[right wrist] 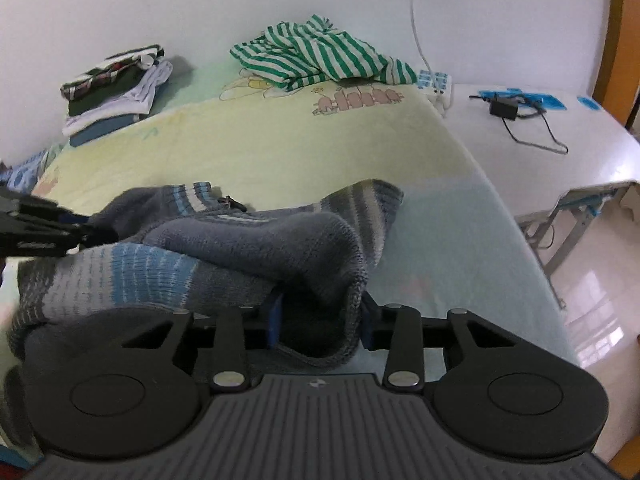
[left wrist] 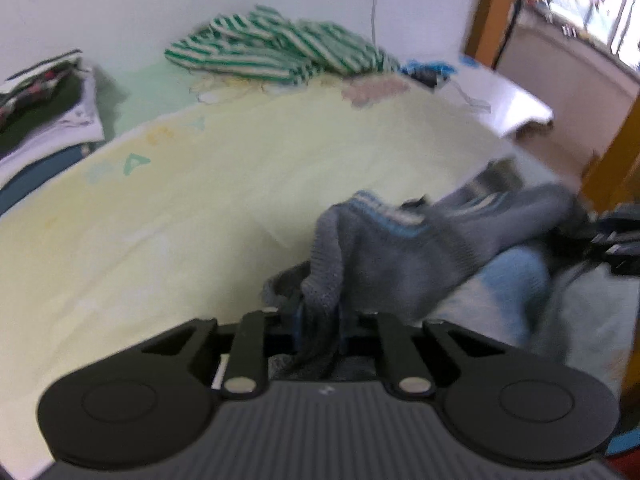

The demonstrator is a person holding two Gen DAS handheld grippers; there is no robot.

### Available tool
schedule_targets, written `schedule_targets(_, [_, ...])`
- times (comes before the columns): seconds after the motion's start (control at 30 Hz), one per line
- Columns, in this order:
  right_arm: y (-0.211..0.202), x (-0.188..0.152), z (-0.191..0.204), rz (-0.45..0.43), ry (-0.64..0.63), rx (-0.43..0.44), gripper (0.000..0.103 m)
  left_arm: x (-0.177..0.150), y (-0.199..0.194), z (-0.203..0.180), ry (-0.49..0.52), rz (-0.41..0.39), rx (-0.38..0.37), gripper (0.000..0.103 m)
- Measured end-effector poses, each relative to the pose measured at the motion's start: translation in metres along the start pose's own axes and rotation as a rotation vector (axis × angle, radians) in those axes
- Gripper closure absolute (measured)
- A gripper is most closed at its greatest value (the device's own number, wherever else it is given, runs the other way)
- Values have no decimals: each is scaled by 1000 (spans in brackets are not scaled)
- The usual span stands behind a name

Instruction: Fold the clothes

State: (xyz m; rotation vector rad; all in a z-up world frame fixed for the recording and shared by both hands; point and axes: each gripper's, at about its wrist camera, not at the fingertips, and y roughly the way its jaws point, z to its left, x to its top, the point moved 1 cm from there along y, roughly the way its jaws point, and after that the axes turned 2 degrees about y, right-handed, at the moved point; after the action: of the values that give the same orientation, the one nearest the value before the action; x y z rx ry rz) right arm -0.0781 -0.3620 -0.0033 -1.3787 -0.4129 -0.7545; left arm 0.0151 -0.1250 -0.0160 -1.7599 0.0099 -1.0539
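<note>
We see no container, only a grey knitted sweater with blue and white stripes (right wrist: pixel 248 256) on the bed (right wrist: pixel 280 148). Our left gripper (left wrist: pixel 320 320) has its jaws clamped on a fold of it. Our right gripper (right wrist: pixel 320 320) stands with jaws partly apart around the hem, its pads not pressing.

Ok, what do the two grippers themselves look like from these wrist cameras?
Both match: the left gripper and right gripper have a grey ribbed body with a small white mark, two round black discs at the sides, black link arms on silver pins, and blue pads on the fingers. No cables, sleeves or hands show.

A bed (right wrist: pixel 280 148) against a white wall (right wrist: pixel 200 8), a white table (right wrist: pixel 560 128) beside it, seemingly glossy floor (right wrist: pixel 600 300).
</note>
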Motion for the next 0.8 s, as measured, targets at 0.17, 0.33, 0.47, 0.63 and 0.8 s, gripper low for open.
schedule_targets(0.17, [0,-4,-1,-44,31,15,83,-14,-1,-8,-161,-20,35,97])
schedule_targets(0.33, [-3,3,-3,-79,17,32,95,-9,-20,-9,-245,-94,106,97])
schedule_targets(0.47, [-22,23,-6,-188,17,81,95,7,-53,3,-293,-175,138,97])
schedule_targets(0.63, [-57,63,5,-341,-6,220,96,24,-117,10,-335,-323,178,97])
schedule_targets(0.8, [-98,103,16,-519,-28,379,96,31,-181,12,-364,-460,255,97])
